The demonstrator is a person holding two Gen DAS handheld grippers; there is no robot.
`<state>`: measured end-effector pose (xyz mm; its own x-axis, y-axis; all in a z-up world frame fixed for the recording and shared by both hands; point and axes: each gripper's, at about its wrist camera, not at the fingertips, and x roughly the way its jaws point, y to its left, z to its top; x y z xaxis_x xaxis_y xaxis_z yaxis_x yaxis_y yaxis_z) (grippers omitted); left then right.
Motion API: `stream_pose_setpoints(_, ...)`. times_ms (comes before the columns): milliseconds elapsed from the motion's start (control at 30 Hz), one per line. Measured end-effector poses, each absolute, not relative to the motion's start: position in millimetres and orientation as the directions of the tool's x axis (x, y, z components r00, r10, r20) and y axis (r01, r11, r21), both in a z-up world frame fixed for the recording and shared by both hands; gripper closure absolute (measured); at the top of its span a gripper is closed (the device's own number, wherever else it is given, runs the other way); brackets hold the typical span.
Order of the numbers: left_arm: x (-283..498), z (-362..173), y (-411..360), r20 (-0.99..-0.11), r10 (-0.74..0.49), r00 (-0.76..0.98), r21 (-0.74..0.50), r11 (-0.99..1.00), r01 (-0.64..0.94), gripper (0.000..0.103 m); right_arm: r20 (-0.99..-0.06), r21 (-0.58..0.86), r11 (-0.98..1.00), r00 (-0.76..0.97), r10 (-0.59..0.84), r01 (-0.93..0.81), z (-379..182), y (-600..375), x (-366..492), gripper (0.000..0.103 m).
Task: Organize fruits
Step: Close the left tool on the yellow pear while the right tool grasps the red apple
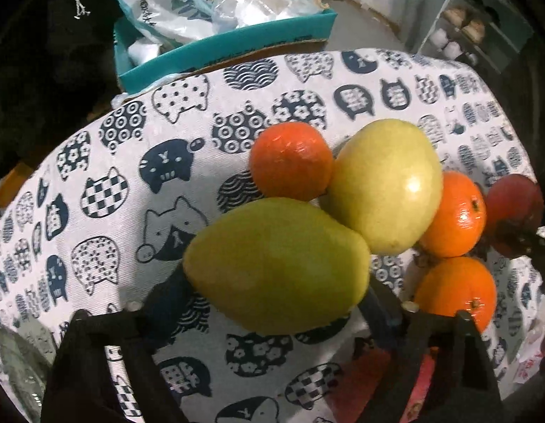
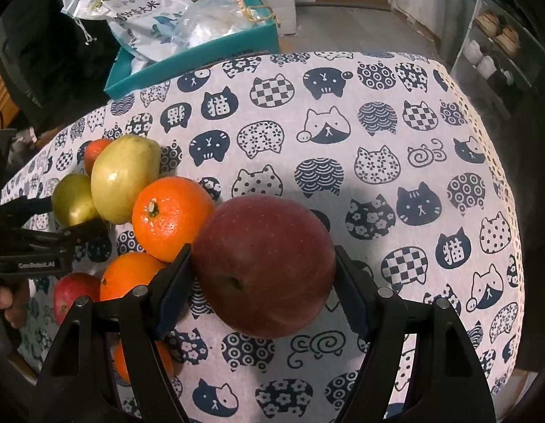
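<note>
Faintly legible | "GenRobot.AI" on left hand-held gripper (image 2: 83,224); pear (image 2: 74,200) clamped

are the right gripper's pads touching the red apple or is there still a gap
Touching. The right wrist view shows the right gripper with both pads pressed against opposite sides of the red apple, no gap visible.

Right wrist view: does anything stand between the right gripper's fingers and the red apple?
Nothing visible. The red apple sits directly between the right gripper's pads, which press its sides. The nearest orange lies beside the left finger, not in the gap.
</note>
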<state>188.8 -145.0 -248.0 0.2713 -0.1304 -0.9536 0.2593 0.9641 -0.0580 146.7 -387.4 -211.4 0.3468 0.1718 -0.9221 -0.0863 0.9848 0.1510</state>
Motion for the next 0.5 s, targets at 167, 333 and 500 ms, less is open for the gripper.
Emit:
stream_pose_setpoints(167,186.5,-247.5,-148.8,-0.950,-0.113,0.291,-0.029,0.960,0.279,0.021,-0.921,0.142,0.985,0.351,0.168,-0.098,-211.1,-384.6,145.0,0.029)
stream_pose_setpoints(333,183.3,-245.9,-147.7,-0.950,-0.110,0.292,-0.025,0.959,0.281,0.021,-0.915,0.133,0.986,0.370,0.162,-0.102,-205.7,-383.4,144.2,0.029)
stream_pose_setpoints(500,172.9,-230.6,-146.7,-0.936,-0.116,0.333,-0.018,0.959,0.284,0.021,-0.900,0.122,0.987,0.407,0.155,-0.106,-194.0,-381.4,144.6,0.029)
